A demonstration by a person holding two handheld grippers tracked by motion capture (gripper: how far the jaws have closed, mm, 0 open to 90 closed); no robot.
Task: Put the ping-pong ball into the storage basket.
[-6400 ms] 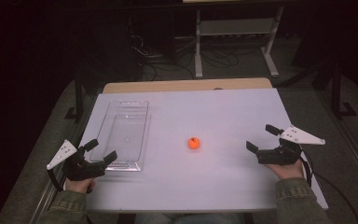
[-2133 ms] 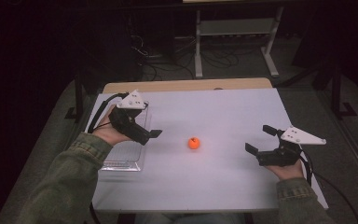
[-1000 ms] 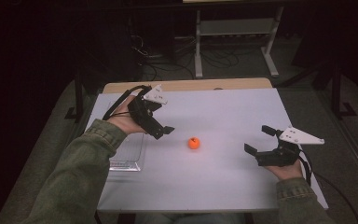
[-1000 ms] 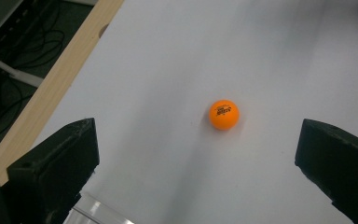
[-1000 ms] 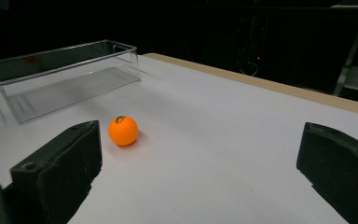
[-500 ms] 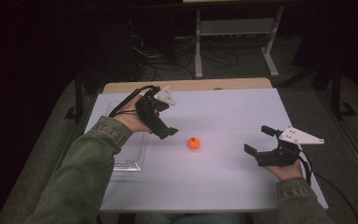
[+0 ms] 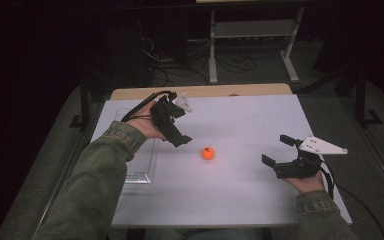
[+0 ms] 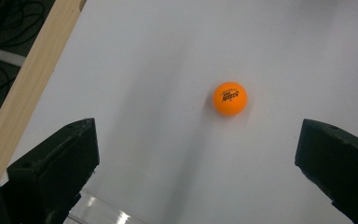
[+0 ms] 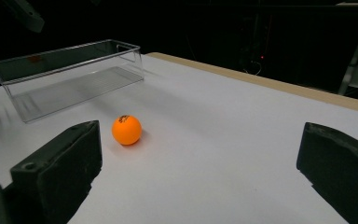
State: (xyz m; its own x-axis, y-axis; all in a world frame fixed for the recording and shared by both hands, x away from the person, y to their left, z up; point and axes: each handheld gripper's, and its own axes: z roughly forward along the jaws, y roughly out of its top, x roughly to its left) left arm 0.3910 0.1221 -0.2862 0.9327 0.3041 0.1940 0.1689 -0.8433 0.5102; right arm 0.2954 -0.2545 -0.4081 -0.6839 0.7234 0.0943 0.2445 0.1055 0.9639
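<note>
Left gripper above the surface, fingers spread, near orange ball. Right gripper well apart, fingers spread.

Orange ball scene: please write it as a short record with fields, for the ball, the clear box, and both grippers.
ball: orange ball, on the white table, untouched
box: clear box, empty, left of the ball
left gripper: open, above the table, aimed at the ball
right gripper: open, low near the table's right side

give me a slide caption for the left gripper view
Open left gripper looks down on an orange ball lying on the white table.
</note>
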